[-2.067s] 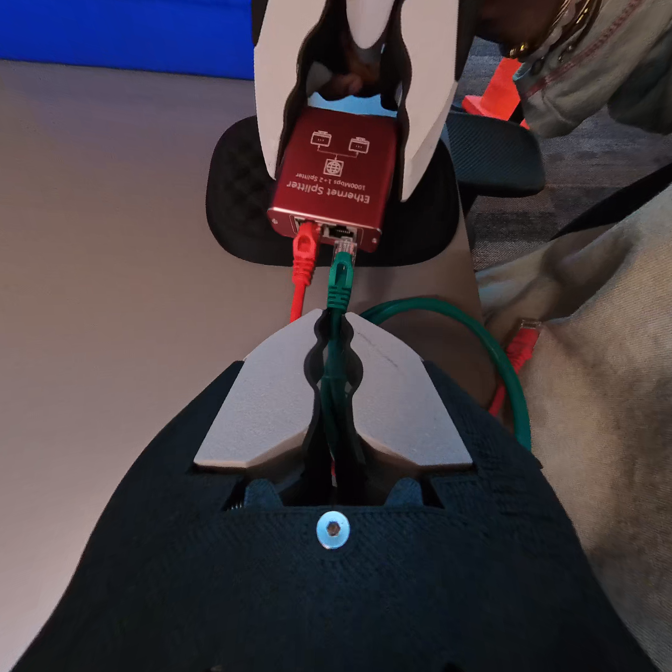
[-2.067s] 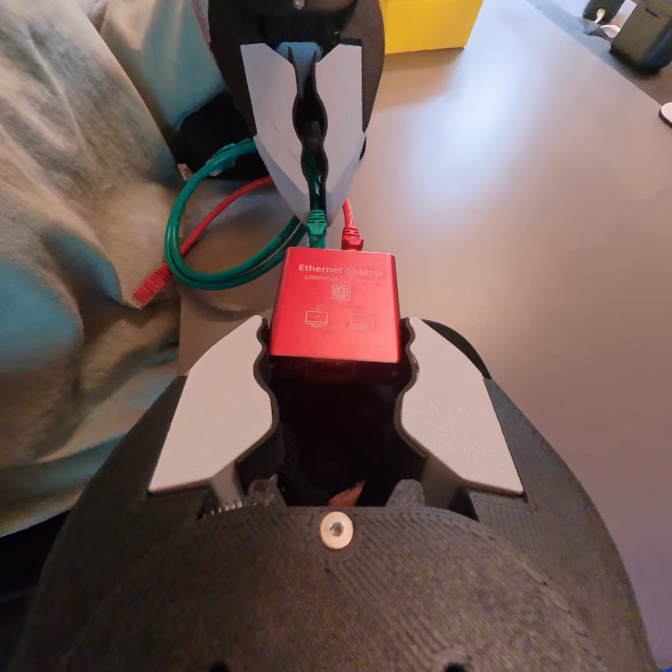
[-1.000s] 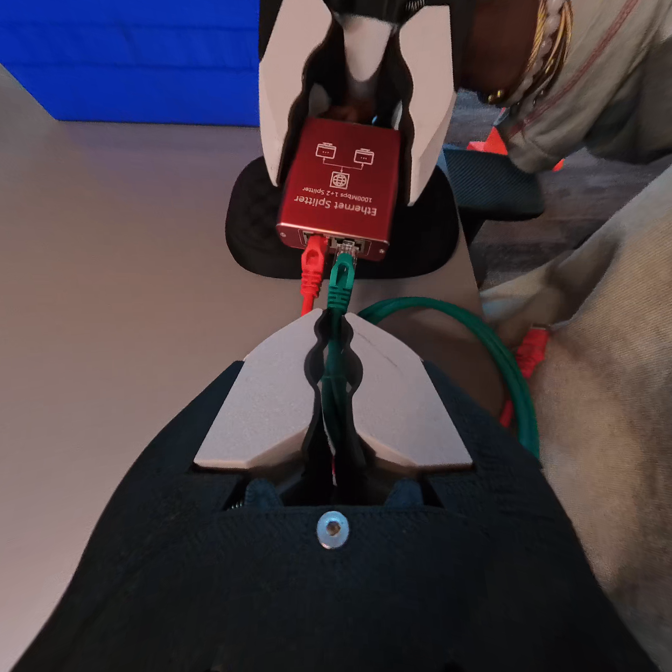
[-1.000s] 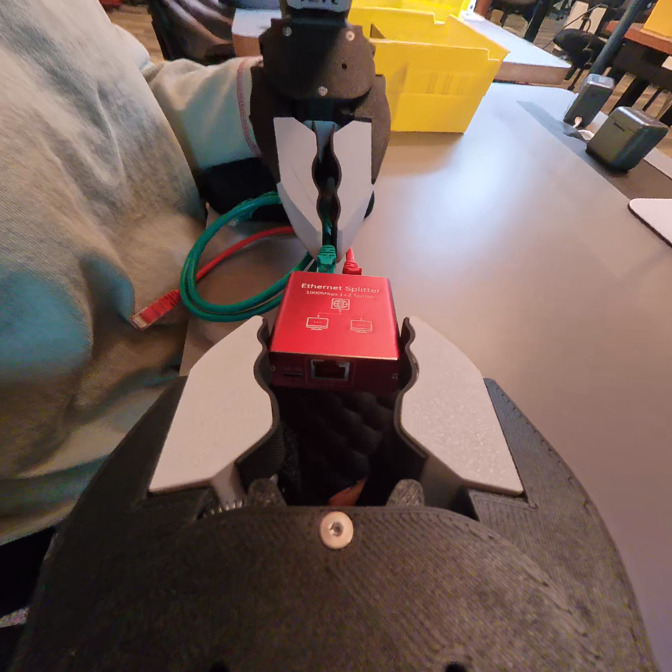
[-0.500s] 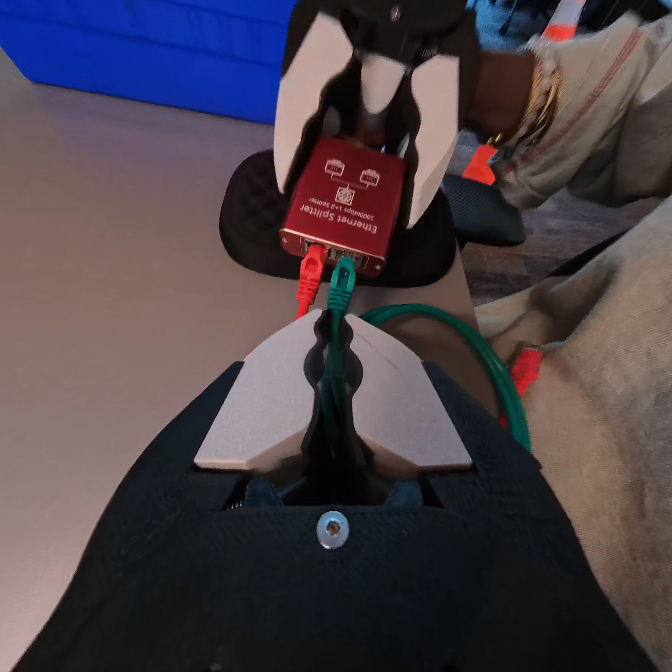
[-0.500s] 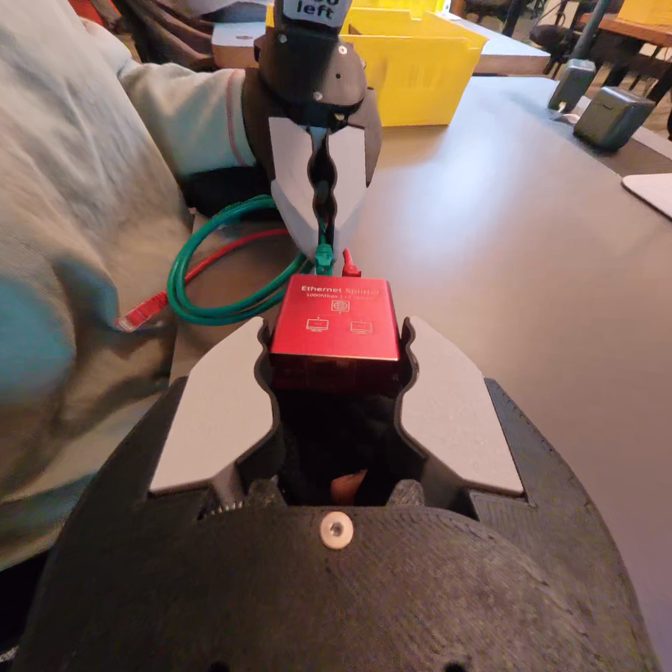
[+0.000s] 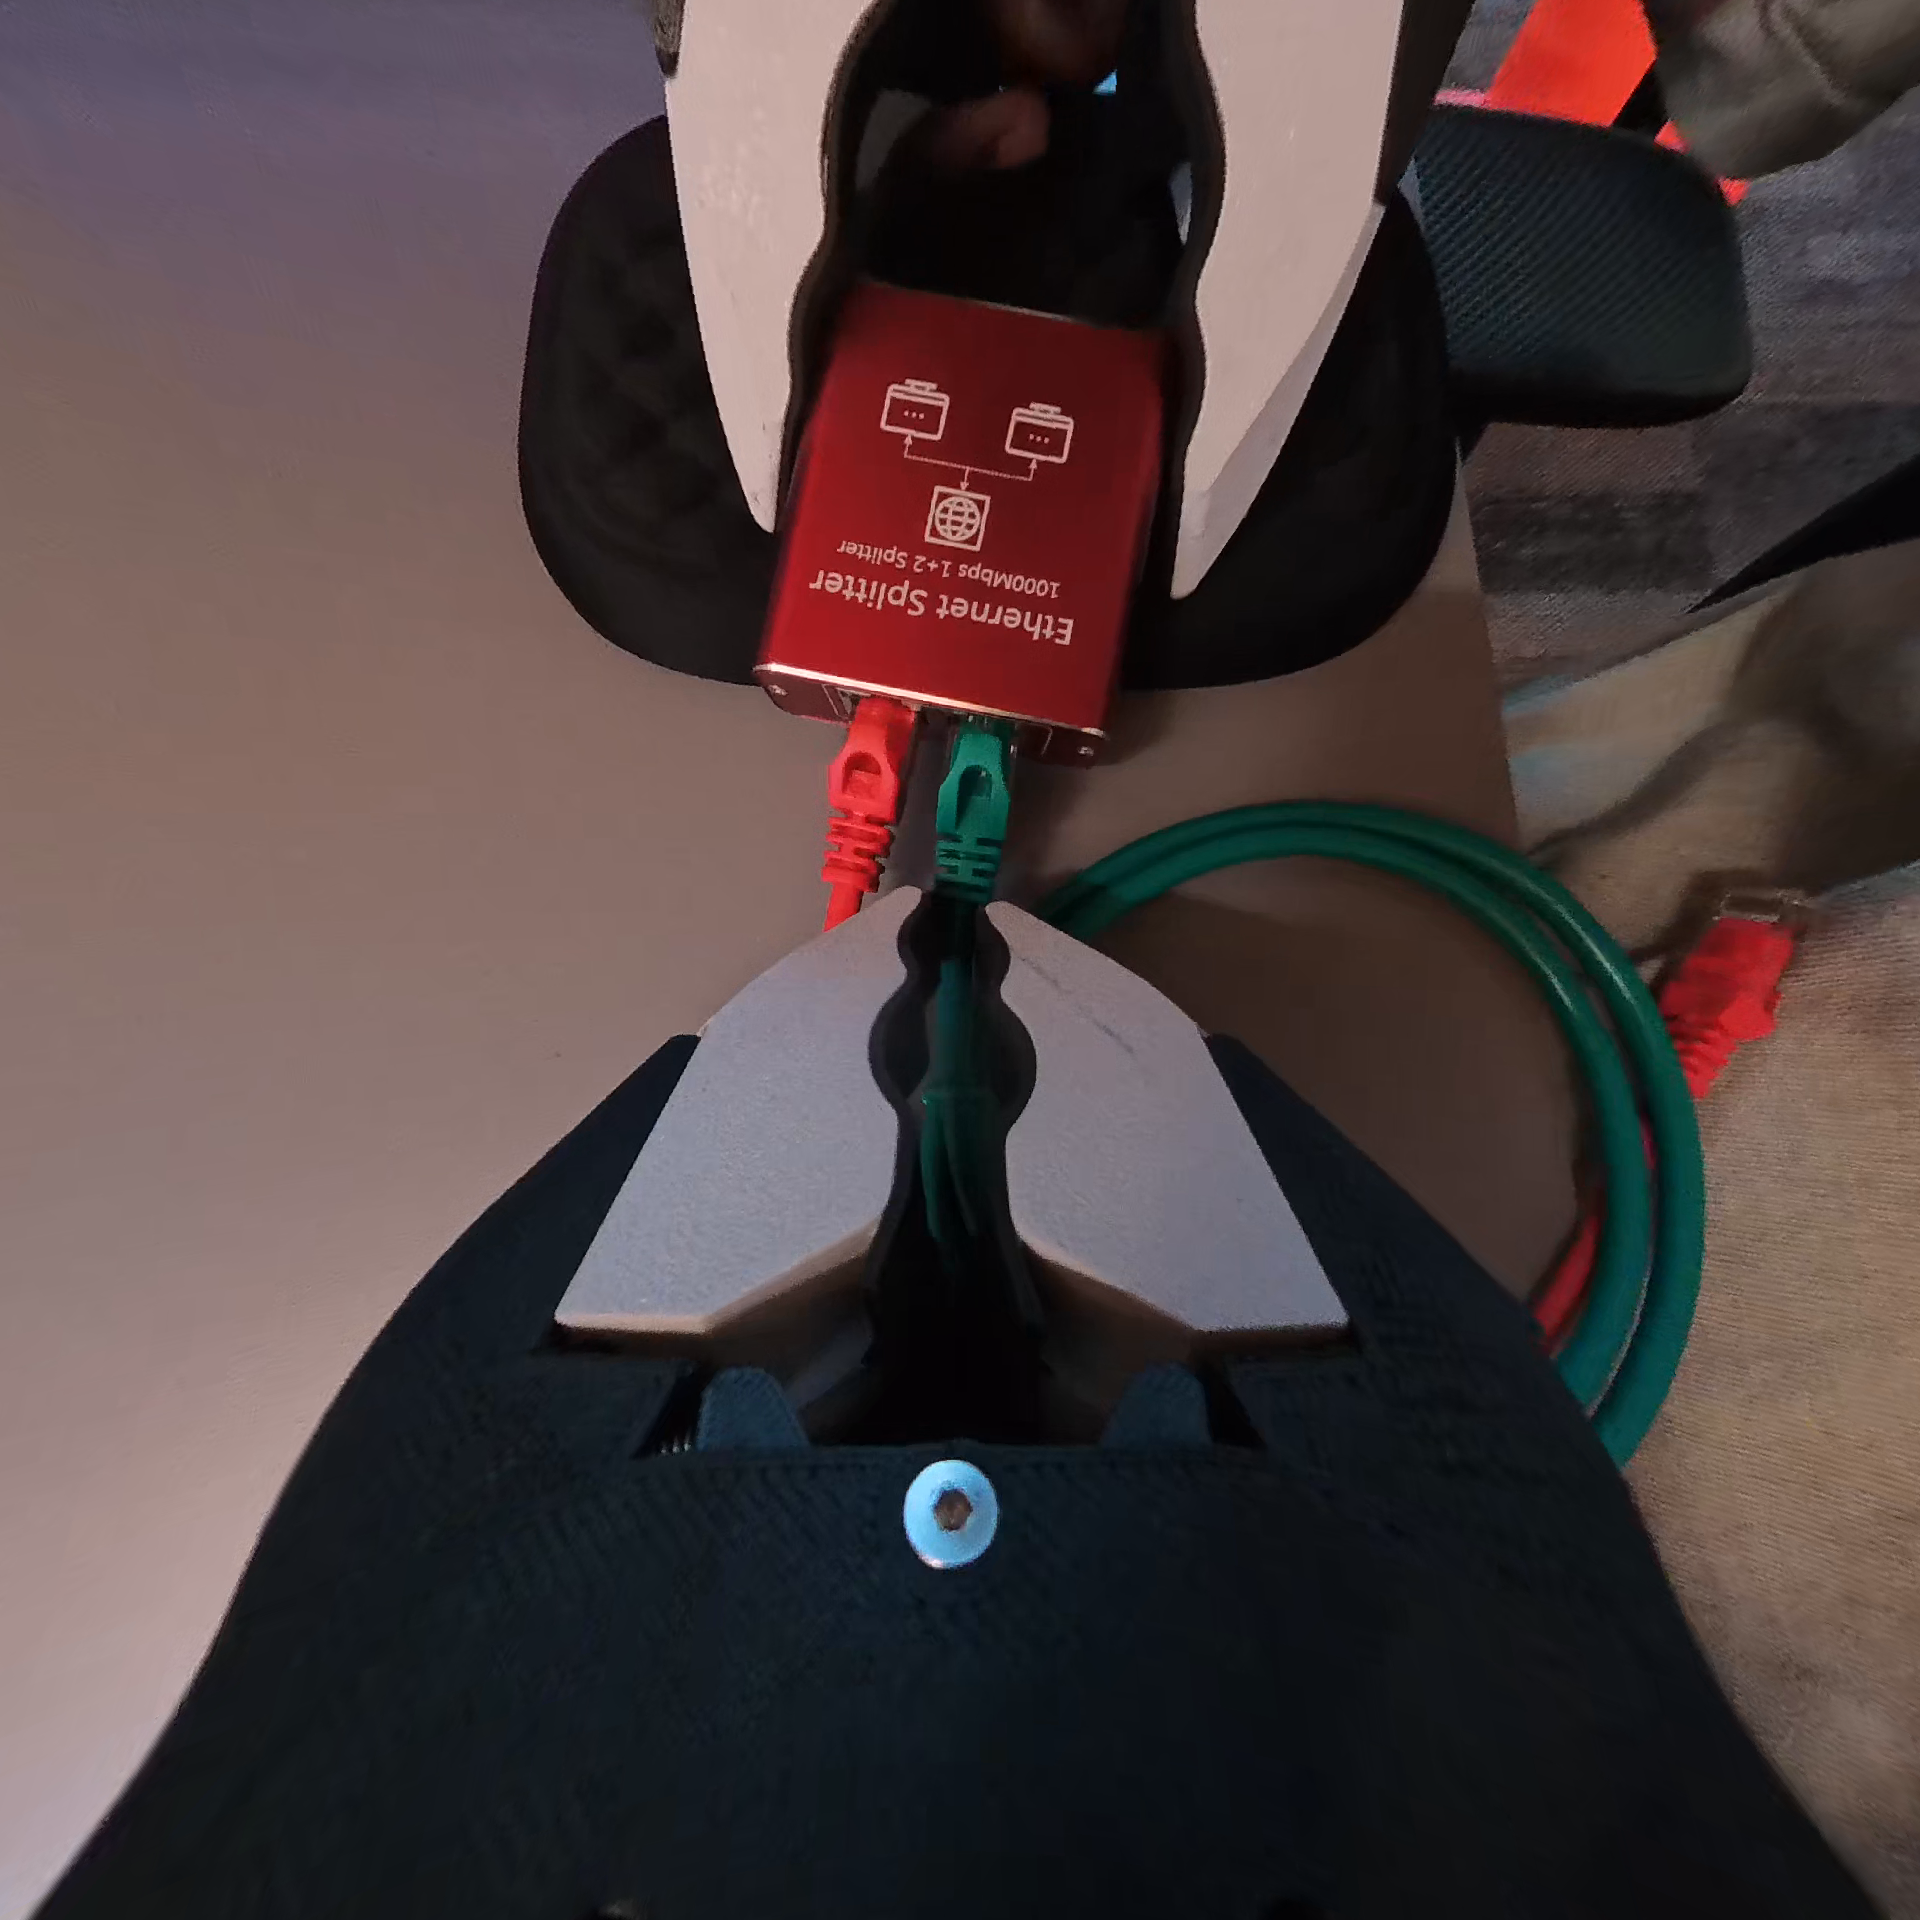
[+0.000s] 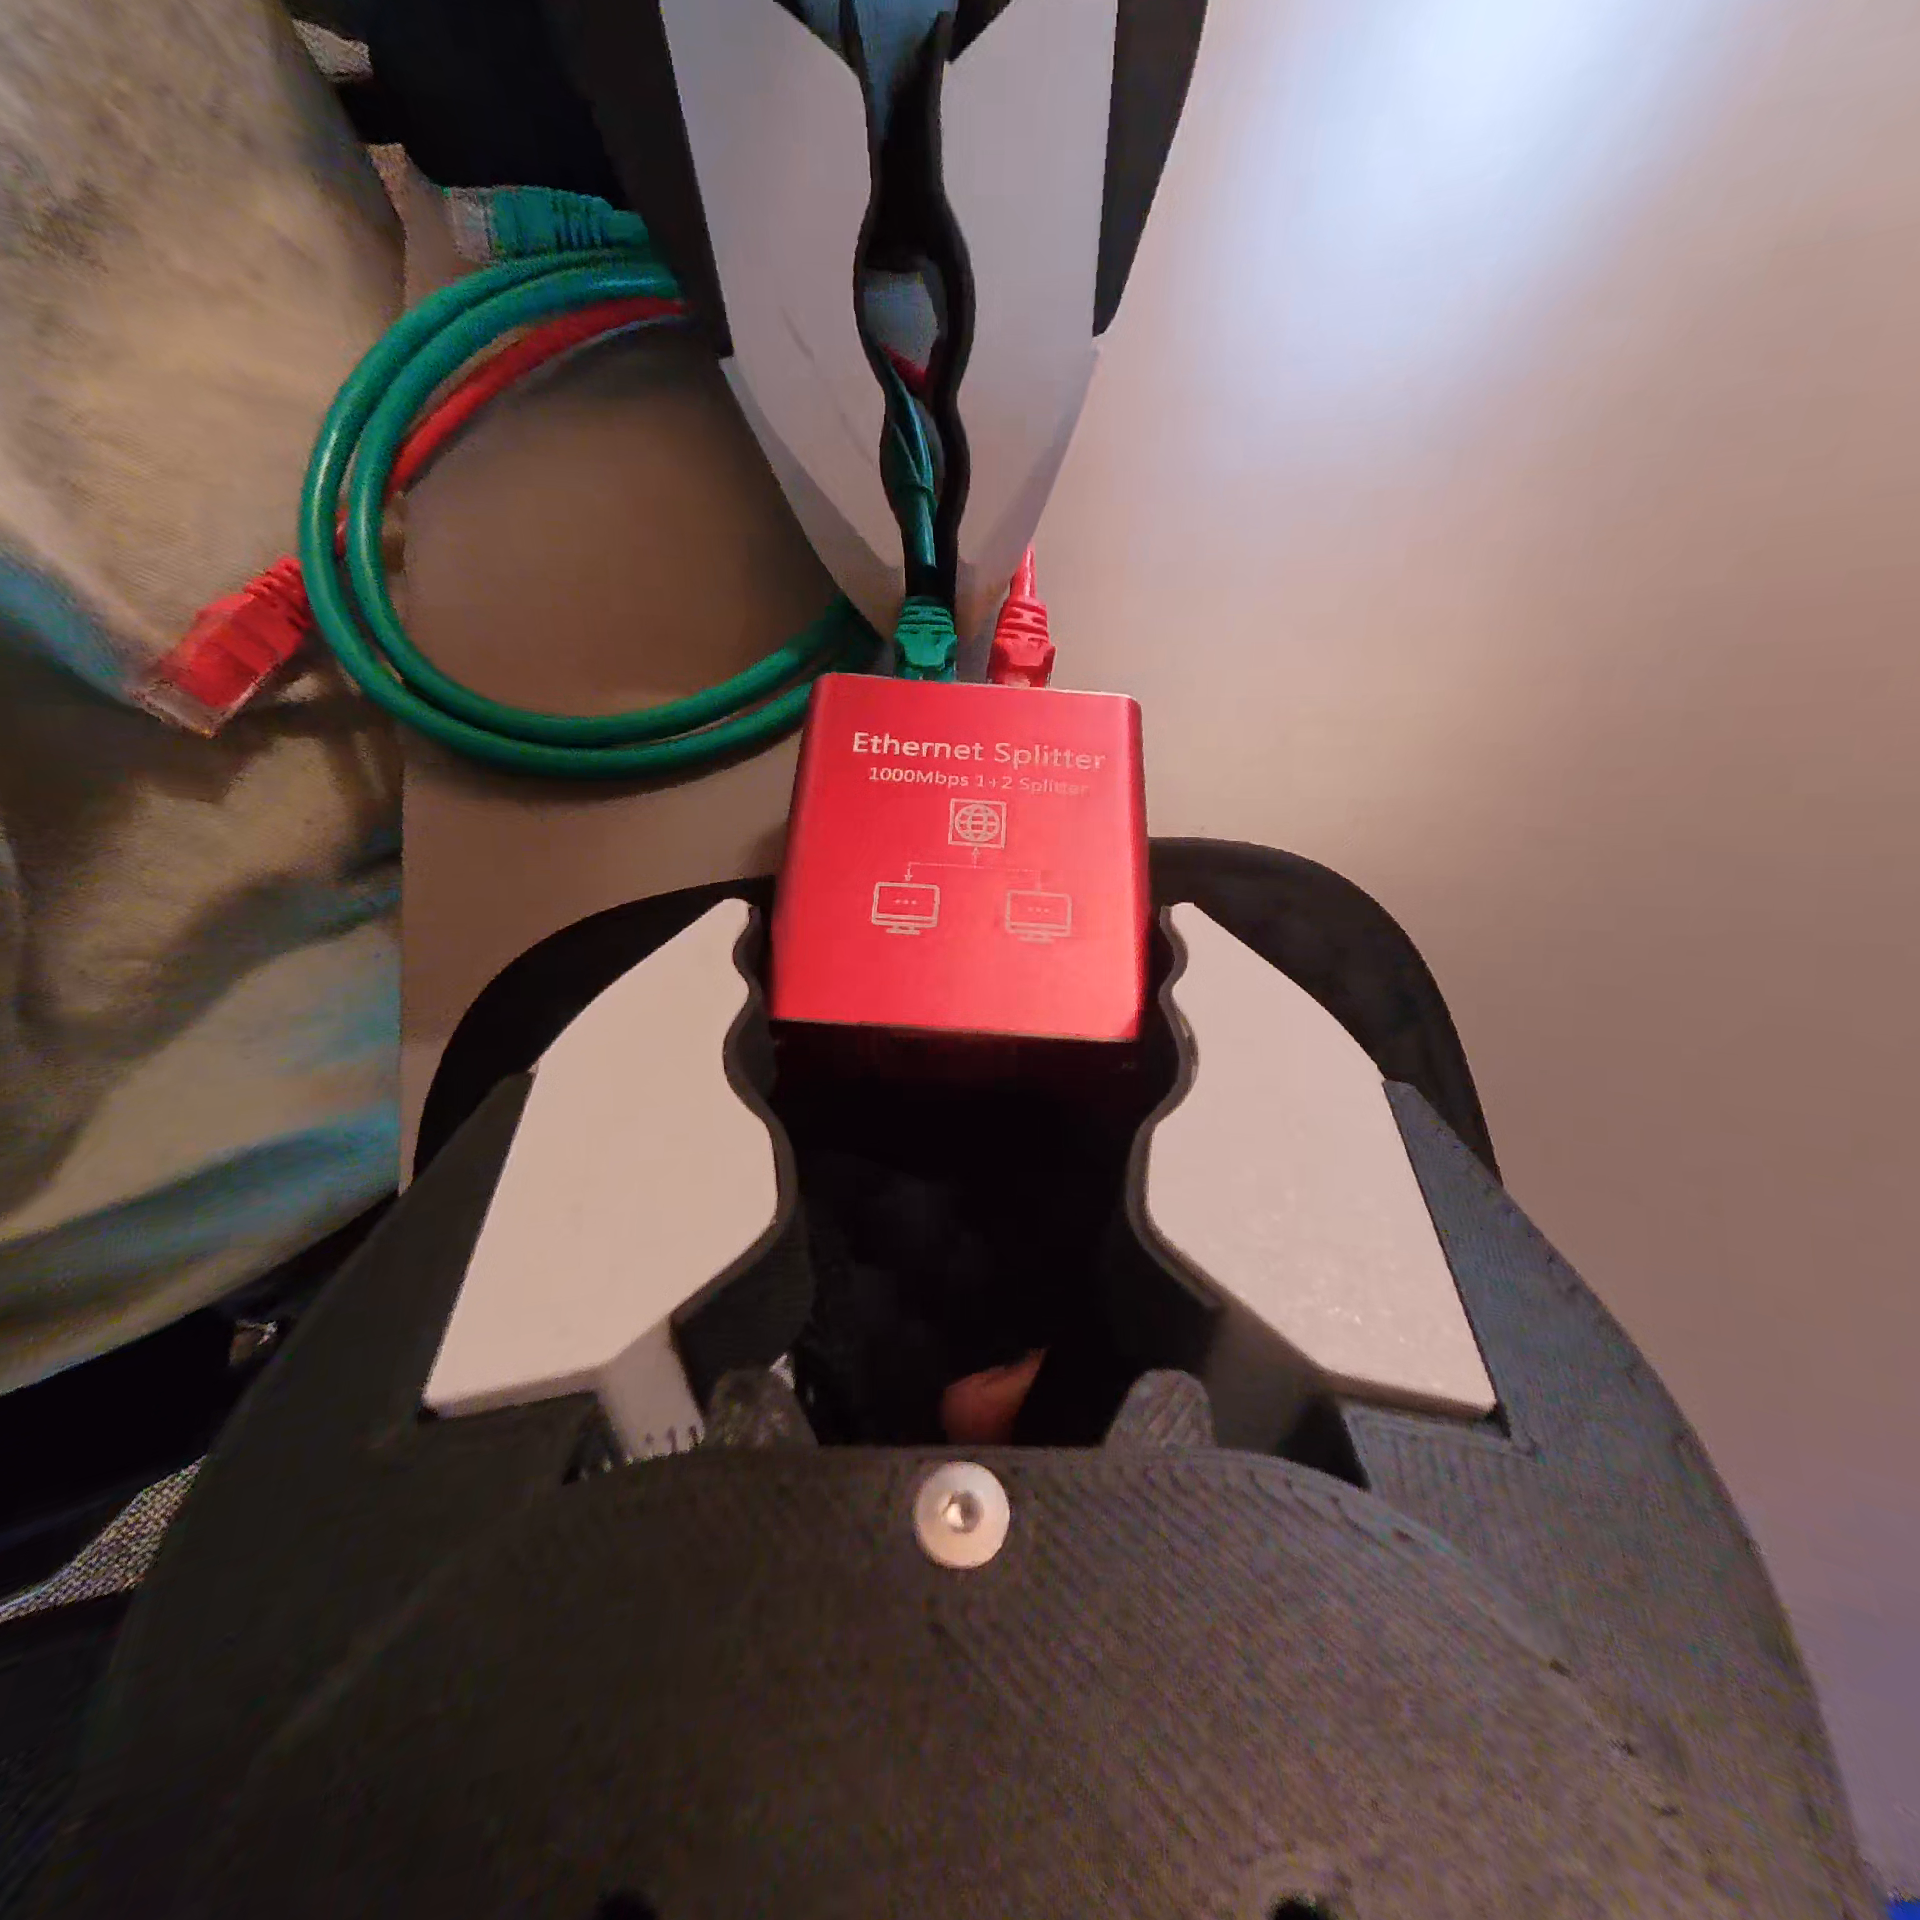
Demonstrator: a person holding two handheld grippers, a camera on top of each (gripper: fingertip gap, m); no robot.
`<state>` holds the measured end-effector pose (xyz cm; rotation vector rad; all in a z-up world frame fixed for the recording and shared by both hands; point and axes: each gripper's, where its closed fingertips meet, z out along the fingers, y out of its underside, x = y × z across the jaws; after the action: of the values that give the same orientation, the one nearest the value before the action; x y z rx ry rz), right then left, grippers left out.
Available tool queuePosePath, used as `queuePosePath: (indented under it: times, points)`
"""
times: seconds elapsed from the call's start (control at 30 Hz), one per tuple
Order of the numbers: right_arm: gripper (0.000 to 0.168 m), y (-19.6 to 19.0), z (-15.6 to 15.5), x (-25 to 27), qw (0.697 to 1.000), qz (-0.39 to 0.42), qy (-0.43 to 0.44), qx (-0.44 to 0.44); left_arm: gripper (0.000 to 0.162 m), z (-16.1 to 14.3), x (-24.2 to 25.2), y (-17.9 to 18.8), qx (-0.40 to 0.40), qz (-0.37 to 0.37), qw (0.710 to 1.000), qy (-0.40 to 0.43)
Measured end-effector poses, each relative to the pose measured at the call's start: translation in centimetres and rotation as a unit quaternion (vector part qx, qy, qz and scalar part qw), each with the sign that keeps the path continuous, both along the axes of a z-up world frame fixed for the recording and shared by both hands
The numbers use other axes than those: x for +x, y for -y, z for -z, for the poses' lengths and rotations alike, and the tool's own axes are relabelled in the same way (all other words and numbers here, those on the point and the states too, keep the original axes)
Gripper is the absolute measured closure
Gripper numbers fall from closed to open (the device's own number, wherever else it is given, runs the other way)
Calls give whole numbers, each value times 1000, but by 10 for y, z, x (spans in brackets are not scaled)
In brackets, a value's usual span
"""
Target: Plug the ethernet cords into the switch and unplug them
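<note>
L gripper (image 7: 951, 914): jaws closed on the green ethernet cord (image 7: 971, 1023) just behind its plug (image 7: 971, 795), which sits in a port of the small red metal switch box (image 7: 961, 509). R gripper (image 8: 961, 935): jaws clamp the box by both sides, above the grey surface (image 8: 1507, 520). Red ethernet cord plug (image 7: 862, 784) sits in the adjacent port. Green slack loops beside the box; the red cord's free plug (image 8: 223, 649) rests on a person's grey garment (image 8: 156, 935).

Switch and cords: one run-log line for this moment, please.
right gripper: shut on switch | left gripper: shut on green cord | green plug: at port | red cord: plugged
</note>
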<state>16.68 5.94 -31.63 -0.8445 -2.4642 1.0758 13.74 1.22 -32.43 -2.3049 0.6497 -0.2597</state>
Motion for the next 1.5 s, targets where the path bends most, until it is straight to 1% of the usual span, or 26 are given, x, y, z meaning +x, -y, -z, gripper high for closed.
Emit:
queuePosePath:
  times: [0.13,0.23,0.37,0.5,0.6,0.63,0.7,0.73,0.8,0.87,0.9,0.93,0.97,1.0,1.07,1.1,1.13,1.17,1.23,1.27,1.33,1.37,1.4,1.43,1.47,1.5]
  points:
    - [98,1,-1,-1,1000,3,-3,0,159,-2,-1,0,-2,10,1000,-10]
    - [98,3,-6,-4,1000,-3,-11,10,158,-11,-6,3,4,22,999,-43]
    - [98,7,-27,-18,998,10,-63,-15,159,-35,-19,5,37,-1,999,-27]
    - [98,10,-32,-26,997,9,-81,6,158,-36,-27,6,51,-15,997,-49]
    - [98,10,-60,-37,988,22,-151,27,156,-58,-42,1,117,-51,990,-53]
    - [98,10,-72,-42,982,25,-180,46,155,-68,-48,0,140,-65,987,-46]
    - [98,9,-90,-50,965,29,-233,119,148,-90,-57,2,180,-90,979,-16]
    - [98,8,-97,-54,952,30,-254,168,139,-98,-65,5,194,-108,975,-14]
    - [98,6,-109,-60,924,31,-285,252,119,-115,-80,12,241,-137,960,-39]
    - [98,7,-119,-64,890,20,-314,330,101,-134,-78,16,318,-127,936,-79]
    - [98,9,-124,-65,873,11,-324,365,94,-141,-74,16,347,-112,926,-101]
    - [99,12,-128,-67,853,-1,-337,397,91,-145,-68,16,364,-95,920,-112]
    - [99,16,-130,-69,837,-13,-345,425,92,-149,-62,15,366,-84,922,-95]
    - [99,19,-132,-71,827,-22,-346,443,91,-153,-55,13,358,-74,929,-50]
    - [99,24,-133,-74,814,-39,-348,464,92,-166,-48,11,329,-57,941,49]
    - [99,27,-134,-75,810,-46,-350,468,92,-166,-46,10,299,-39,951,71]
    - [99,29,-134,-75,806,-56,-350,473,94,-163,-48,8,272,-25,960,58]
    - [99,32,-136,-74,798,-70,-354,482,96,-158,-54,4,259,-13,966,20]
    - [99,40,-141,-72,782,-94,-364,497,101,-146,-57,0,234,38,971,-45]
    - [99,44,-143,-71,776,-105,-369,501,105,-144,-53,-1,221,65,972,-48]
    - [99,50,-148,-70,763,-126,-376,511,116,-145,-39,-2,207,111,972,-28]
    - [99,49,-150,-70,754,-131,-374,524,119,-147,-41,-3,208,115,971,-27]
    - [99,45,-153,-72,745,-128,-380,534,124,-153,-40,-2,214,117,970,-6]
    - [98,40,-159,-75,740,-115,-390,535,129,-163,-39,0,228,112,967,31]
    - [98,34,-170,-79,736,-86,-415,528,133,-175,-40,0,251,88,961,73]
    - [97,29,-184,-82,736,-47,-448,505,134,-184,-45,-1,276,60,955,95]
